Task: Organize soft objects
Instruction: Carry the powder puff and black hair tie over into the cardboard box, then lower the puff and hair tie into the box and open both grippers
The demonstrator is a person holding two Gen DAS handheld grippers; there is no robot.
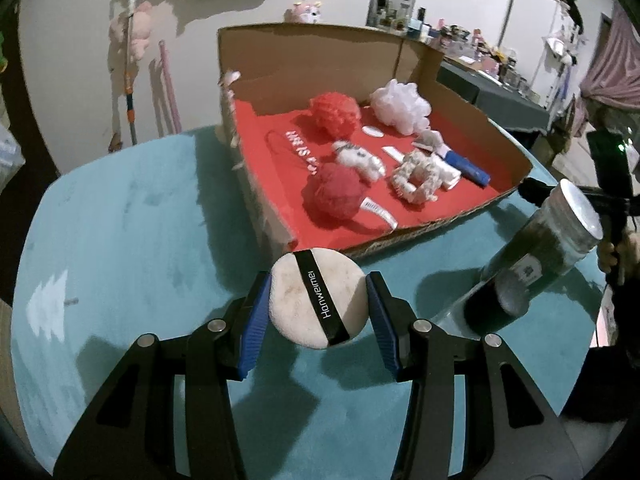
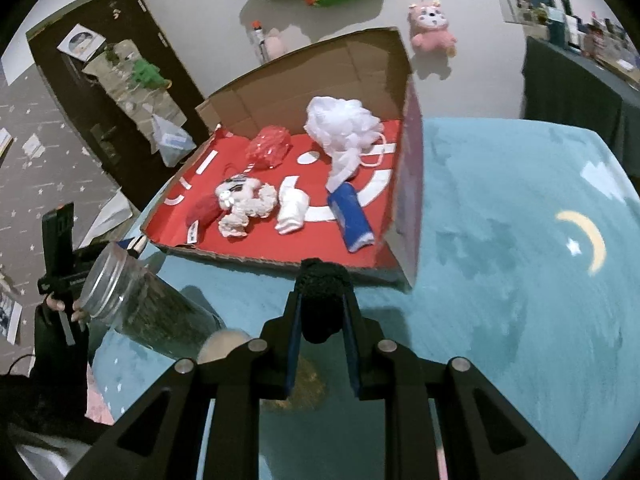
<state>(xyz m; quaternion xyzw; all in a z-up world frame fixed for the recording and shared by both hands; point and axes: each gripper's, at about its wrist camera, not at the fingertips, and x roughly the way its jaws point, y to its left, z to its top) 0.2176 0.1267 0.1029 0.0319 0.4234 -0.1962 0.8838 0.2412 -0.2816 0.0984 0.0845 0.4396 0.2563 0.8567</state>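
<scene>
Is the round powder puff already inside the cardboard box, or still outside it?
Outside. The powder puff is clamped between the left gripper pads above the teal tabletop, short of the cardboard box front edge.

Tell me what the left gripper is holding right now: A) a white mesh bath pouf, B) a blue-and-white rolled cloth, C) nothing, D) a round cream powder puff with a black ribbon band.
D: in the left wrist view the left gripper's blue pads press both sides of the round cream powder puff, held in front of the cardboard box.
</scene>
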